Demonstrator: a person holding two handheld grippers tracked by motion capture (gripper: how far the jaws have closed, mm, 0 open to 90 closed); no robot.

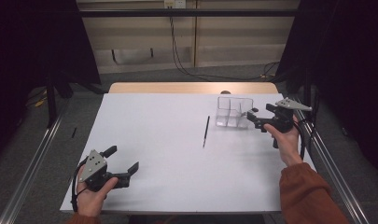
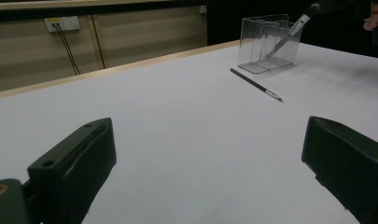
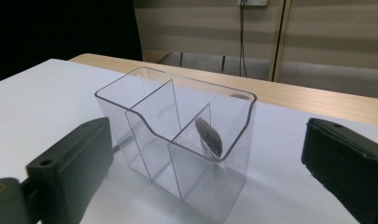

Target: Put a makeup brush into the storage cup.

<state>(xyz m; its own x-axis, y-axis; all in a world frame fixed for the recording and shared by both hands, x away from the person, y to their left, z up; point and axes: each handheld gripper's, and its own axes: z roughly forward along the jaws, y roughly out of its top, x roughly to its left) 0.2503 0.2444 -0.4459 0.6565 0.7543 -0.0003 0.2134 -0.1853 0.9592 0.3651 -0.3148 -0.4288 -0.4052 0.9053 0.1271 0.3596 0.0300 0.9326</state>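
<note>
A clear plastic holder (image 1: 234,112) with three compartments holds a soft-tipped brush (image 3: 209,136), leaning with bristles up. Left of the holder lies a thin dark brush (image 1: 206,131), pointing away. Right gripper (image 1: 255,116) beside the holder gapes empty; left gripper (image 1: 123,159) gapes too.

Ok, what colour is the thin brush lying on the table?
The thin brush is dark, near black, with a pale silvery tip; the left gripper view shows it best.

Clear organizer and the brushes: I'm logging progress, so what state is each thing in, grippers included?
Clear organizer: upright on the table, three compartments.
Makeup brush: standing tilted in one compartment, bristle head up.
Thin brush: lying flat on the table, outside the organizer.
Left gripper: open, empty.
Right gripper: open, empty, beside the organizer.
</note>
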